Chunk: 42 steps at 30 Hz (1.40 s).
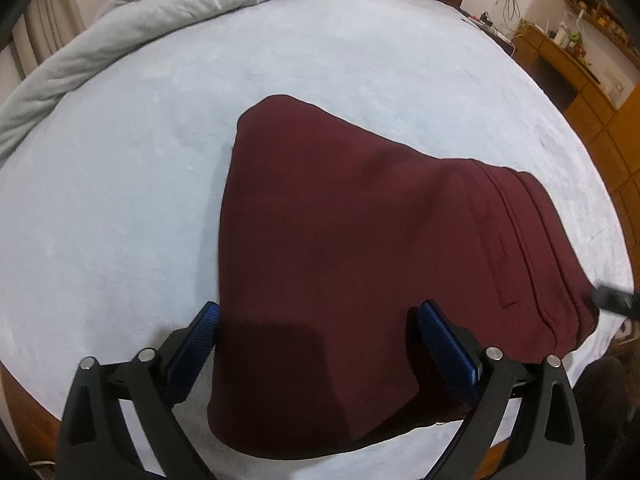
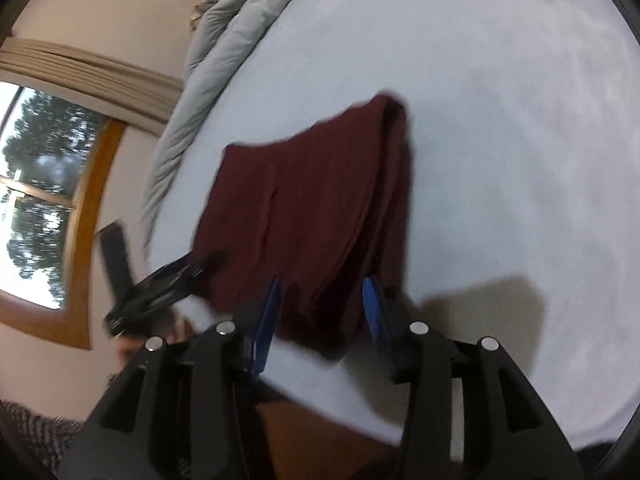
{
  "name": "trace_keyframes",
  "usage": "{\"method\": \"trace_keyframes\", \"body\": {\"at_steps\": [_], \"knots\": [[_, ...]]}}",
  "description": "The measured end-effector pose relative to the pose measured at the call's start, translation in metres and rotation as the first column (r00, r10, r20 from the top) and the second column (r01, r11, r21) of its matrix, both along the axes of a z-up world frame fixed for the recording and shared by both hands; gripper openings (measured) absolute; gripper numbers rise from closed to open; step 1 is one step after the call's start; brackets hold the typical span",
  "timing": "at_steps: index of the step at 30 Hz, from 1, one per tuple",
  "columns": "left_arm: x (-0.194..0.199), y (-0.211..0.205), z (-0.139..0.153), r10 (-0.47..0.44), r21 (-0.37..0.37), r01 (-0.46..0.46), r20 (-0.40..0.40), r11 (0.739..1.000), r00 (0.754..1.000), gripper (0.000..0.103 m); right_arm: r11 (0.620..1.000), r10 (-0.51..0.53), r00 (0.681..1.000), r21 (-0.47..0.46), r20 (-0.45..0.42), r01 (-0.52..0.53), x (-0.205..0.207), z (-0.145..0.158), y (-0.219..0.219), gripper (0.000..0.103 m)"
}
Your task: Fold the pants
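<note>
Dark maroon pants (image 1: 344,264) lie folded into a compact stack on the pale blue bed (image 1: 120,200). My left gripper (image 1: 320,316) is open, its blue pads (image 1: 444,340) straddling the near edge of the stack, with fabric between them. In the right wrist view the pants (image 2: 312,208) show their layered folded edge. My right gripper (image 2: 324,292) is open just over the near corner of the stack. The left gripper (image 2: 160,284) shows as a dark blurred shape at the stack's left. The tip of the right gripper (image 1: 612,300) shows at the right edge of the left wrist view.
A grey duvet (image 1: 160,8) is bunched along the far side of the bed. Wooden cabinets (image 1: 592,92) stand to the right. A window (image 2: 36,208) with a wooden frame and a curtain is on the wall past the bed's edge.
</note>
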<state>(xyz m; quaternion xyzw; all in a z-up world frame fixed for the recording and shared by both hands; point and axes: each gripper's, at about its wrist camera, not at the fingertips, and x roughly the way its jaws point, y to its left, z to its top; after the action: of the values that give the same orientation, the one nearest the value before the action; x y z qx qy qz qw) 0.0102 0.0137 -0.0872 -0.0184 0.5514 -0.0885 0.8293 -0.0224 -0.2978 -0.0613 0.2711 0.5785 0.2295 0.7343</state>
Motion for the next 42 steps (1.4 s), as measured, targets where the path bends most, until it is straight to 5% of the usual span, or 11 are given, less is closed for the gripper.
{"method": "trace_keyframes", "body": {"at_steps": [2, 4, 7, 11, 15, 17, 24, 28, 32, 36, 42], "knots": [[-0.001, -0.003, -0.001, 0.006, 0.001, -0.006, 0.000, 1.000, 1.000, 0.099, 1.000, 0.014, 1.000, 0.019, -0.005, -0.014, -0.007, 0.001, 0.007, 0.043], [-0.001, -0.004, -0.002, 0.014, 0.001, -0.014, -0.002, 1.000, 1.000, 0.099, 0.999, 0.035, 0.999, -0.031, 0.020, -0.034, -0.007, 0.004, 0.019, 0.024], [0.005, -0.007, -0.003, 0.019, -0.003, -0.019, -0.009, 1.000, 1.000, 0.099, 0.997, 0.053, 0.997, -0.053, 0.051, -0.051, -0.006, 0.012, 0.024, 0.014], [0.006, 0.004, 0.002, 0.035, -0.072, -0.036, -0.016, 0.997, 0.999, 0.100, 0.998, 0.063, 0.988, -0.038, 0.138, -0.058, -0.016, 0.047, 0.010, 0.012], [0.009, 0.010, -0.006, 0.054, -0.091, -0.057, -0.039, 0.994, 0.998, 0.099, 0.982, 0.098, 0.995, -0.161, 0.007, -0.095, -0.022, 0.001, 0.015, 0.012], [0.011, 0.009, -0.013, 0.051, -0.072, -0.055, -0.058, 0.996, 0.997, 0.099, 0.984, 0.094, 0.995, -0.146, -0.043, -0.099, -0.023, -0.021, 0.014, 0.012], [0.001, 0.004, 0.006, 0.042, -0.076, -0.043, -0.022, 0.996, 0.999, 0.099, 0.982, 0.126, 0.991, -0.144, 0.039, -0.119, -0.021, 0.003, 0.015, 0.027], [0.001, -0.008, 0.013, 0.004, -0.017, -0.004, 0.016, 1.000, 1.000, 0.099, 0.988, 0.071, 0.996, -0.143, 0.062, -0.061, -0.009, 0.014, 0.002, 0.056], [0.000, -0.014, 0.005, -0.016, 0.024, 0.015, 0.019, 1.000, 1.000, 0.099, 0.995, 0.047, 0.999, -0.089, -0.020, -0.049, -0.001, -0.006, 0.007, 0.055], [-0.004, -0.009, -0.012, -0.014, 0.023, 0.014, 0.000, 1.000, 1.000, 0.100, 0.988, 0.055, 0.997, -0.141, -0.060, -0.063, -0.011, -0.033, 0.013, 0.057], [0.001, 0.009, -0.009, 0.007, -0.078, -0.011, -0.055, 0.997, 0.998, 0.099, 0.990, 0.067, 0.998, -0.125, -0.022, -0.069, -0.010, -0.017, 0.005, 0.055]]}}
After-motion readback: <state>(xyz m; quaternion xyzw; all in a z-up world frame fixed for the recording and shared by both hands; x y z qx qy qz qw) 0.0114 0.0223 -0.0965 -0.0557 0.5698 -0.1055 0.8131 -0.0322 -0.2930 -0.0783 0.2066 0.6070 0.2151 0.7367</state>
